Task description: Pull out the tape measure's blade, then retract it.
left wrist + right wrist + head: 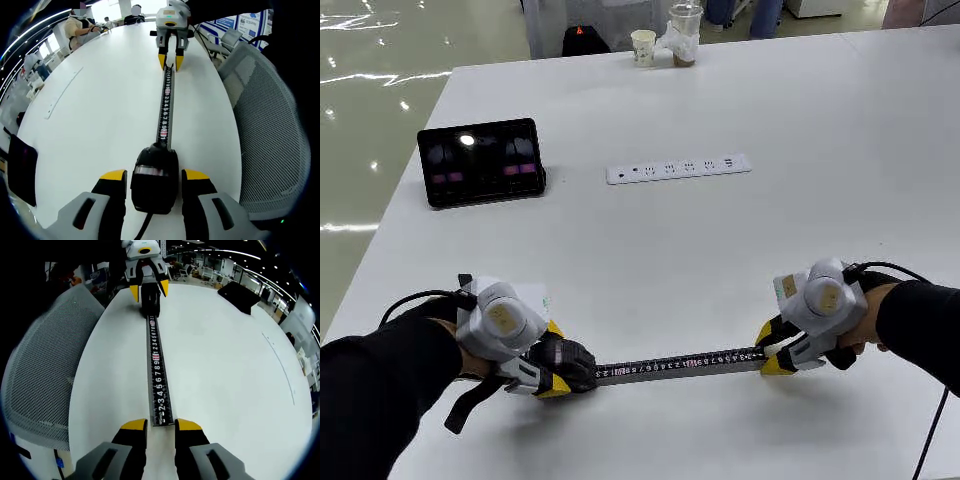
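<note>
Found left gripper (155, 175) clamped across tape measure case (154, 180), one jaw on each flat side, low on white table (720, 230) near its front edge. Found right gripper (160, 426) closed on free end of blade (159, 375), jaws pinching its two edges just behind the tip. Logged blade drawn out flat along table between the two grippers, numbers up, grippers well apart. Judged case light, hard and smooth-sided: best held across its flats as here, firmly against spring pull. Judged blade thin and springy, stiff only along its curve, sharp-edged, apt to buckle or whip back: best taken at end hook and eased home. Noted further off: dark tablet (480, 162), white power strip (678, 168), paper cups (643, 45). Noted mesh chair (265, 125) beside table.
</note>
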A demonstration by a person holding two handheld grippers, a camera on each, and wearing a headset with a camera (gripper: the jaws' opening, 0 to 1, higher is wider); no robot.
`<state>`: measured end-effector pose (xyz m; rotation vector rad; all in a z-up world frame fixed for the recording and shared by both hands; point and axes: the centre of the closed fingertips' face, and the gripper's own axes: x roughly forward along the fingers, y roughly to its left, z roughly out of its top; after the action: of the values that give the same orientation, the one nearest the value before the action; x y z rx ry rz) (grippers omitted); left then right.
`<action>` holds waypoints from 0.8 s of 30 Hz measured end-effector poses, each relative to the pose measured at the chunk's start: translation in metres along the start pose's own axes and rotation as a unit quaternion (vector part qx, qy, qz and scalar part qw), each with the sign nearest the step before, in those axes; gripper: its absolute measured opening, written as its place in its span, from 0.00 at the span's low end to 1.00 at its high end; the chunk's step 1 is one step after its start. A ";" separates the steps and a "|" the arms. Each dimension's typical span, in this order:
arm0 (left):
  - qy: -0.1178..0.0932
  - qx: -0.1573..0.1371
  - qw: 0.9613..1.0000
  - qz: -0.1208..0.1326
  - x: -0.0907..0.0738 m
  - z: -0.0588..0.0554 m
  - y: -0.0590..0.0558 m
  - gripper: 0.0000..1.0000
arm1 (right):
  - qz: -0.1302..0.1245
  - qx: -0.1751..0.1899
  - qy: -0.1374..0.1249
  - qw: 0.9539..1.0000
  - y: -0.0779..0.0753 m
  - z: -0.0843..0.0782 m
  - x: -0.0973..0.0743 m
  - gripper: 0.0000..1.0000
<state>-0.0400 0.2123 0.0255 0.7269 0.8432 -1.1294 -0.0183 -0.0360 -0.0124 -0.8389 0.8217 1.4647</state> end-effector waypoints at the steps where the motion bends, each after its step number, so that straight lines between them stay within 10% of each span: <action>1: 0.000 -0.001 1.000 -0.001 -0.001 0.000 0.000 0.40 | -0.004 0.004 0.003 1.000 -0.001 -0.001 -0.001 0.22; 24: -0.010 -0.049 0.999 -0.004 -0.009 -0.005 -0.006 0.69 | -0.028 0.078 -0.009 0.997 0.004 -0.009 -0.012 0.50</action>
<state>-0.0489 0.2188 0.0308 0.6301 0.8781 -1.0932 -0.0218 -0.0503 -0.0066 -0.7240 0.8806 1.3389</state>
